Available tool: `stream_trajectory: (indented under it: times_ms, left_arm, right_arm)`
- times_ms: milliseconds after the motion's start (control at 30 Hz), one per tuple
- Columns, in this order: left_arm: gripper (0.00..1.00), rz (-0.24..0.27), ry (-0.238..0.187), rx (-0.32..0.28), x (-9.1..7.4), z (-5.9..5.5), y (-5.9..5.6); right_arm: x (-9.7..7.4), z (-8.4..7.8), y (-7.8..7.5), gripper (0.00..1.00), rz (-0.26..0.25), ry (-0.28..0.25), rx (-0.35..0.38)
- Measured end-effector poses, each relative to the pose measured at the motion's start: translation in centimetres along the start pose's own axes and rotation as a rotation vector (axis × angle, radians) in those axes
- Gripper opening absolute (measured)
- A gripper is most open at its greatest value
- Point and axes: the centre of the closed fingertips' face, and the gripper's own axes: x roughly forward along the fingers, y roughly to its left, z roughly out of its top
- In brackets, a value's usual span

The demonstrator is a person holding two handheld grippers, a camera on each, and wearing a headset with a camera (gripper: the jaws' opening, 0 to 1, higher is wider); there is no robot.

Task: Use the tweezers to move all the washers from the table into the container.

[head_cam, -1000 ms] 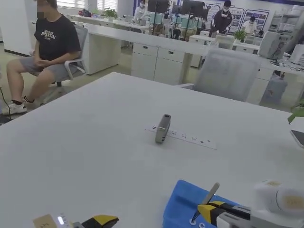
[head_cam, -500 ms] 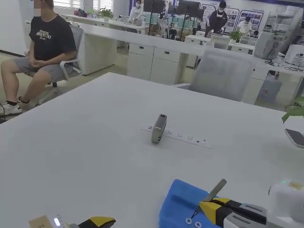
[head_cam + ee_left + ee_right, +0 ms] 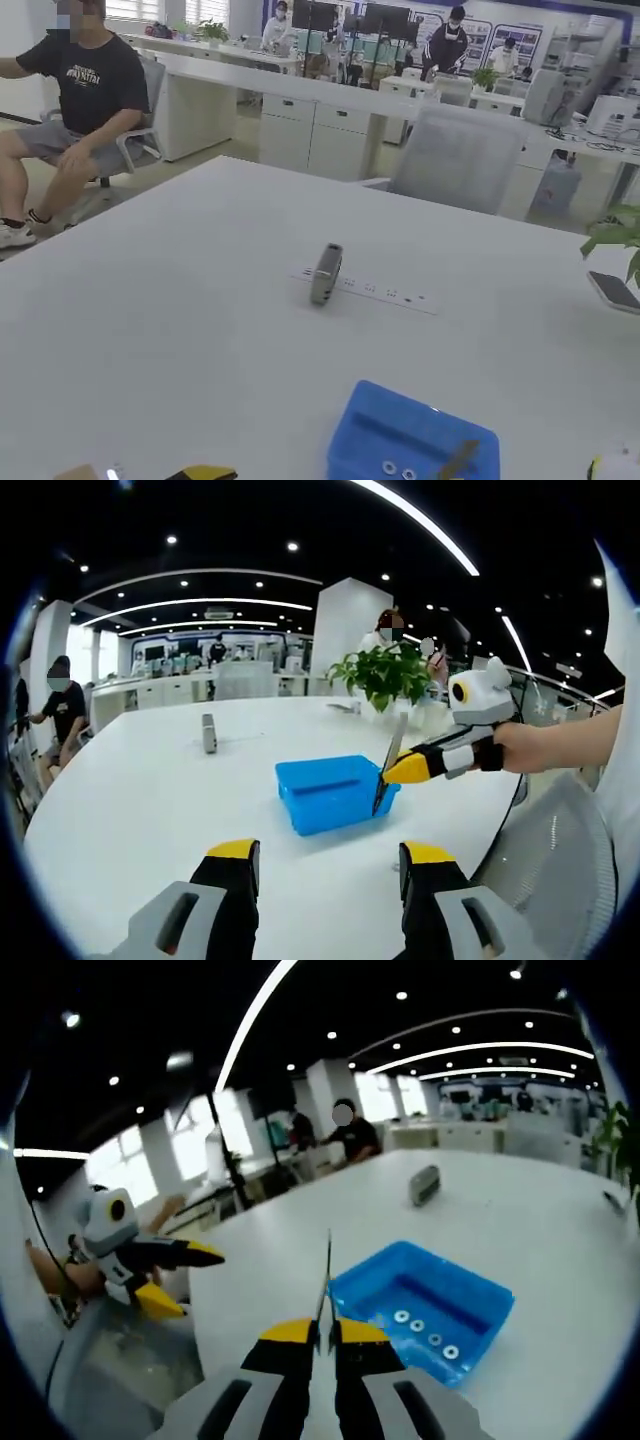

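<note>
Half a second ago the right tool [image 3: 392, 773] showed its yellow jaws and pale body at the lower right of the head view; now just a blurred length of the tweezers [image 3: 459, 460] and a pale corner show at the bottom edge. The whole scene has slid a little, so the camera moved too. The blue container [image 3: 420, 430] sits as before on the white desk [image 3: 200, 300], nearer than the grey device [image 3: 325, 273] on the power strip [image 3: 385, 291]. Two washers [image 3: 388, 467] show in it in the head view, and four lie in a row on its floor in the right gripper view. In the left gripper view the tweezers stand steeply, their long axis leaning slightly. The points aim down at the container's right end and the blunt end rises above the yellow jaws. I cannot tell whether the points touch the container. The right tool's jaws are pressed together on the tweezers' shank, and a hand [image 3: 525, 745] grips the tool, with the forearm coming in from the right. The left tool [image 3: 330, 880] is level and low over the desk, its jaws wide apart and holding nothing.
</note>
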Motion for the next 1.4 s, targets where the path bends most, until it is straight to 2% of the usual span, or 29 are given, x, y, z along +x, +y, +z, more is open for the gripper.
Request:
stream_trajectory:
  times_ms: [200, 333, 533, 700, 833, 900, 1100, 1233, 1300, 1400]
  left_arm:
    - [0.56, -0.013, 0.009, 0.01, 0.1, -0.2, -0.3]
    - [0.56, -0.016, 0.019, 0.018, 0.2, -0.3, -0.4]
    - [0.55, -0.015, 0.012, 0.019, 0.1, -0.2, -0.4]
    - [0.55, -0.003, 0.003, 0.014, -0.1, -0.1, -0.1]
    - [0.56, 0.007, -0.002, 0.014, -0.1, 0.0, 0.0]
    - [0.56, 0.012, -0.005, 0.014, -0.2, 0.1, 0.1]
    - [0.56, 0.013, -0.015, 0.016, -0.2, 0.3, 0.1]
    - [0.55, 0.01, -0.015, 0.02, -0.2, 0.2, 0.1]
    - [0.55, 0.01, -0.018, 0.019, -0.2, 0.3, 0.0]
    - [0.55, 0.009, -0.021, 0.018, -0.2, 0.3, 0.0]
  right_arm:
    - [-0.1, -3.7, 0.8, 0.04, -0.016, 0.056, 0.046]
    - [-0.2, -4.9, 1.0, 0.04, -0.028, 0.073, 0.066]
    - [-0.2, -5.8, 1.6, 0.04, -0.026, 0.091, 0.072]
    - [-0.2, -5.8, 1.8, 0.04, -0.022, 0.091, 0.07]
    - [-0.2, -5.8, 2.5, 0.04, -0.006, 0.105, 0.017]
    - [-0.2, -5.9, 2.9, 0.04, -0.002, 0.12, -0.038]
    - [0.1, -6.2, 4.1, 0.04, -0.008, 0.184, -0.301]
    - [0.3, -6.2, 4.8, 0.03, -0.005, 0.199, -0.367]
    - [0.4, -6.2, 4.8, 0.03, -0.007, 0.199, -0.377]
    - [0.3, -6.0, 4.3, 0.03, -0.022, 0.186, -0.322]
